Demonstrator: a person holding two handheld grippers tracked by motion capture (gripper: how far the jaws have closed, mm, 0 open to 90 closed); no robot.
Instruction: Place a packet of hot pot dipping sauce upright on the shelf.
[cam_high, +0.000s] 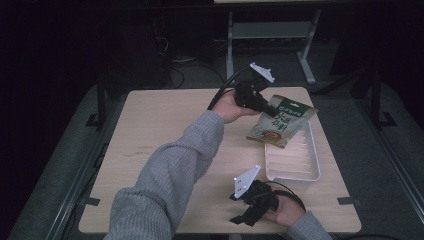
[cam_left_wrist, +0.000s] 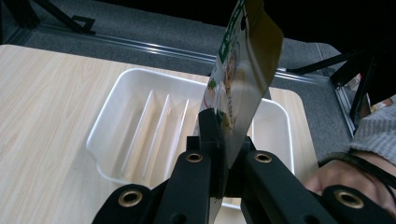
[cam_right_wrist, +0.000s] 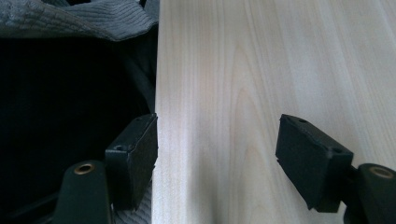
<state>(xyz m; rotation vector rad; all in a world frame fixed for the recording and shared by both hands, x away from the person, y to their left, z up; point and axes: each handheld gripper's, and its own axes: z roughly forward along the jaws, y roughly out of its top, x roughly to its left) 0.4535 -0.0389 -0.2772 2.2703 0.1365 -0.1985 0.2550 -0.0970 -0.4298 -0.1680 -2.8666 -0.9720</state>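
A tan snack bag (cam_high: 280, 121) with a green top band and printed label hangs in the air above the far end of a white ribbed tray (cam_high: 292, 167). My left gripper (cam_high: 270, 111) is shut on the bag's edge, reaching across from the left. In the left gripper view the bag (cam_left_wrist: 243, 74) stands edge-on between the jaws of that gripper (cam_left_wrist: 224, 158), with the tray (cam_left_wrist: 140, 121) below. My right gripper (cam_high: 240, 217) rests at the table's near edge, open. Its jaws (cam_right_wrist: 215, 149) stand wide apart over bare wood.
The wooden table (cam_high: 160, 130) has free room on its left half. A grey-sleeved forearm (cam_high: 175, 165) crosses the middle of it. Dark floor and a metal frame (cam_high: 270, 35) lie beyond the far edge.
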